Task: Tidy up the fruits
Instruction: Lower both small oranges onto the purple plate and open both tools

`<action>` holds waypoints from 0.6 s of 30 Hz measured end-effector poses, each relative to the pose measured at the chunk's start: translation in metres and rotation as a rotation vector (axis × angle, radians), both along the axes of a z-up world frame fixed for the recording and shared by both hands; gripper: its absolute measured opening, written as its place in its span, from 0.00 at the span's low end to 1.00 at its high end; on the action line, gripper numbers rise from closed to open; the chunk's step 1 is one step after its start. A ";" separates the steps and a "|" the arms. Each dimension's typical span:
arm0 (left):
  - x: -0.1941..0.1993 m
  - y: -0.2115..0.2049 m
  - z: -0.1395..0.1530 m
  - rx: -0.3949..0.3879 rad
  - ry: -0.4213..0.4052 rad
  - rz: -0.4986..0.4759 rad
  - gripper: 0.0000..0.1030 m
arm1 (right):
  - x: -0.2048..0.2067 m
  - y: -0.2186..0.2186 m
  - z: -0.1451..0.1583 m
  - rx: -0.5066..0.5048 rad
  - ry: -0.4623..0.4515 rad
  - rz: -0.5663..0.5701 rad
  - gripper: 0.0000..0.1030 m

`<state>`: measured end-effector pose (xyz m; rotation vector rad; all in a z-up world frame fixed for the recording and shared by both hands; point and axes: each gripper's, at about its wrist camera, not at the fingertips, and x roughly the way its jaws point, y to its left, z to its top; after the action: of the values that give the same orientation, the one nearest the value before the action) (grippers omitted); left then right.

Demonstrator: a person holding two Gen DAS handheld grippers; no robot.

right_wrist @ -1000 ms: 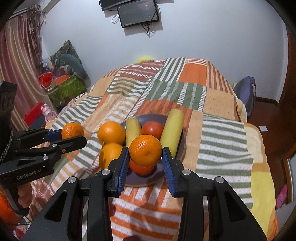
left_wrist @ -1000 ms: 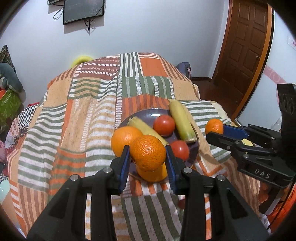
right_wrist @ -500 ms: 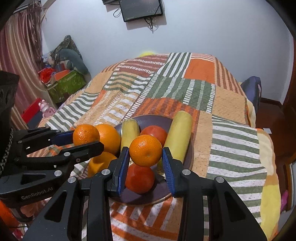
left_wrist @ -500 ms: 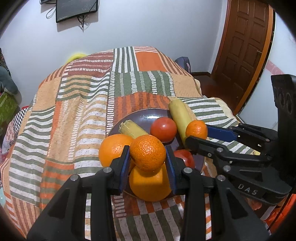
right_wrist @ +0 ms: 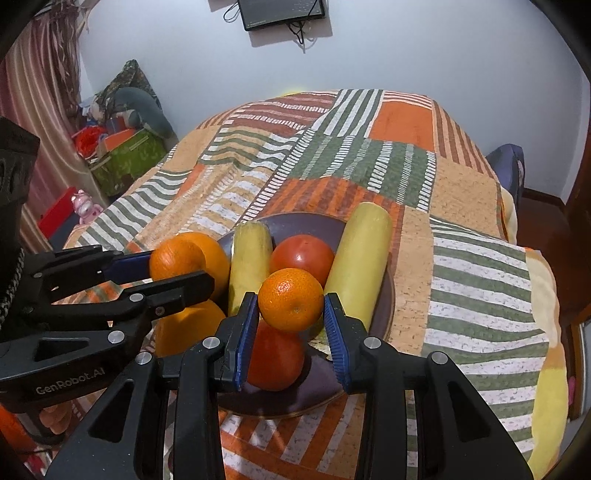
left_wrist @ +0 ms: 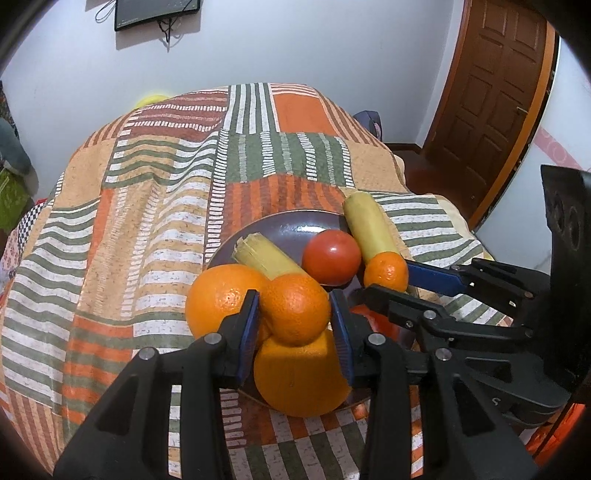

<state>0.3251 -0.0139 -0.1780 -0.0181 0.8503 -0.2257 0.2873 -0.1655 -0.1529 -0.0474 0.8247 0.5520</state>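
A dark plate (left_wrist: 310, 225) (right_wrist: 325, 221) on the patchwork cloth holds two yellow-green gourds (left_wrist: 367, 225) (right_wrist: 249, 258), tomatoes (left_wrist: 331, 257) (right_wrist: 301, 254) and oranges (left_wrist: 221, 295). My left gripper (left_wrist: 294, 314) is shut on a small orange (left_wrist: 295, 308) and holds it over the plate's near left edge, above a big orange (left_wrist: 299, 373). It also shows in the right wrist view (right_wrist: 173, 266). My right gripper (right_wrist: 290, 306) is shut on another small orange (right_wrist: 290, 304) above a tomato (right_wrist: 277, 356) on the plate; it shows in the left wrist view (left_wrist: 386, 271).
The table (left_wrist: 147, 206) is covered with a striped patchwork cloth and drops off on all sides. A wooden door (left_wrist: 491, 92) stands at the right. Boxes and toys (right_wrist: 125, 144) lie on the floor at the left. A screen (right_wrist: 284, 13) hangs on the wall.
Both grippers have moved forward and inward over the plate, each still holding its orange. The right gripper's orange is now close beside the long gourd.
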 end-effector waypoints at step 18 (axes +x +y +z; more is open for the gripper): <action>-0.057 0.002 0.049 -0.002 -0.124 -0.018 0.58 | -0.030 -0.015 0.037 -0.003 -0.053 -0.021 0.42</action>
<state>0.2683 -0.0120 -0.1294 0.0022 0.7268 -0.2423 0.2569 -0.1804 -0.1159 -0.0561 0.7733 0.5276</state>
